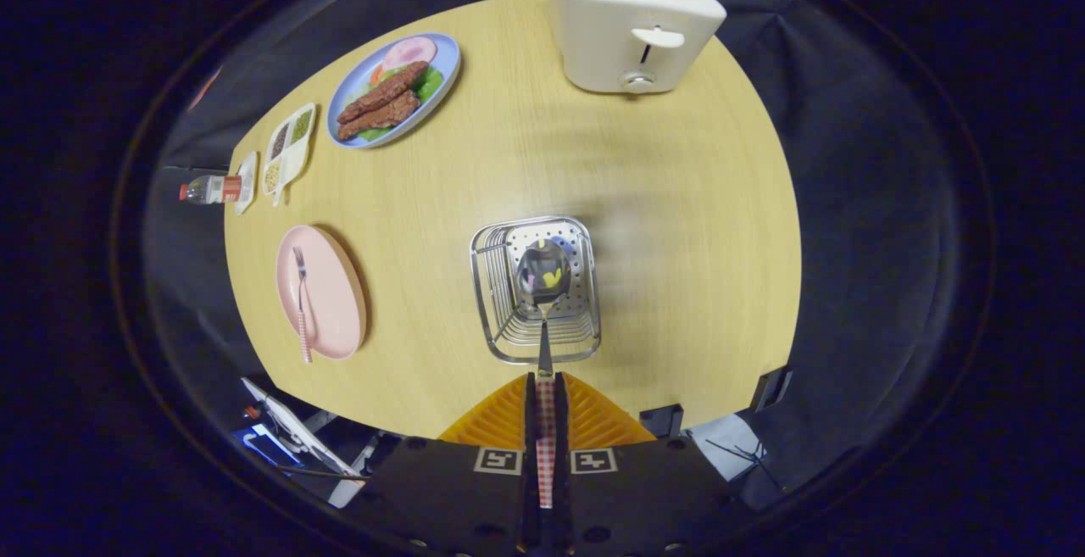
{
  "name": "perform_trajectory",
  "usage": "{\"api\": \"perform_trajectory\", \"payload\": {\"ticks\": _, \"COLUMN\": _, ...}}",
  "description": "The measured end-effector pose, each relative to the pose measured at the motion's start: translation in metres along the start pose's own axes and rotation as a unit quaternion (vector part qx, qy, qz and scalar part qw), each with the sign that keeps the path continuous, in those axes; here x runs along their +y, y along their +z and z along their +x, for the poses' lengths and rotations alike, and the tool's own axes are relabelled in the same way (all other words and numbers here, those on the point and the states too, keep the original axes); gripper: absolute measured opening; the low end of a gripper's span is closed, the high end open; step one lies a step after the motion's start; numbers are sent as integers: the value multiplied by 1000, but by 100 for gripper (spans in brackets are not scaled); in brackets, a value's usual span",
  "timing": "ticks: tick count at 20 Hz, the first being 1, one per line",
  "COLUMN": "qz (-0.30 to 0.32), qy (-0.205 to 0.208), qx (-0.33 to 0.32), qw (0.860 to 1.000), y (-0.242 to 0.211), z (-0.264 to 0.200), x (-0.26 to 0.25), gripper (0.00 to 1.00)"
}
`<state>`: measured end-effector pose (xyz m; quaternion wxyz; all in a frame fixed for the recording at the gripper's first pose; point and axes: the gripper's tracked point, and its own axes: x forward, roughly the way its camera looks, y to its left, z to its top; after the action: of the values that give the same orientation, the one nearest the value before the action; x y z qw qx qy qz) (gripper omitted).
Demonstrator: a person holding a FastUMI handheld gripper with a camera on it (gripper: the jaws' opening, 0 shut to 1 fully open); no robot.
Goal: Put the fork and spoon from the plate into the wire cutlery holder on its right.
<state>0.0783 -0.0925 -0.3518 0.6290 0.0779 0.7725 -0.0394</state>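
Tongs [545, 387] clamped on spoon [543, 286], its bowl straight ahead over wire holder [500, 332], handle running back between them

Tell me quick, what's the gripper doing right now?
Gripper: shut on the checked handle of the metal spoon, its bowl hanging over the square wire cutlery holder. The checked-handled fork lies on the round pink plate.

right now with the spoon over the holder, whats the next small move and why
Probably lower a little and open the fingers. The gripper is shut on the spoon by its checked handle, and the bowl already hangs over the wire cutlery holder, so a release should drop it in. The fork lies on the pink plate, left for the following trip.
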Motion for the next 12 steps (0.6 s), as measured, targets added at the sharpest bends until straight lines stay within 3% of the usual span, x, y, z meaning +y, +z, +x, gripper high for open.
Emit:
{"api": "perform_trajectory", "payload": {"ticks": 5, "qz": 22, "qy": -8, "qx": 54, "qw": 998, "y": 10, "z": 17, "x": 8, "gripper": 8}}
{"api": "perform_trajectory", "payload": {"ticks": 12, "qz": 3, "qy": -32, "qx": 49, "qw": 998, "y": 20, "z": 15, "x": 18, "gripper": 10}}
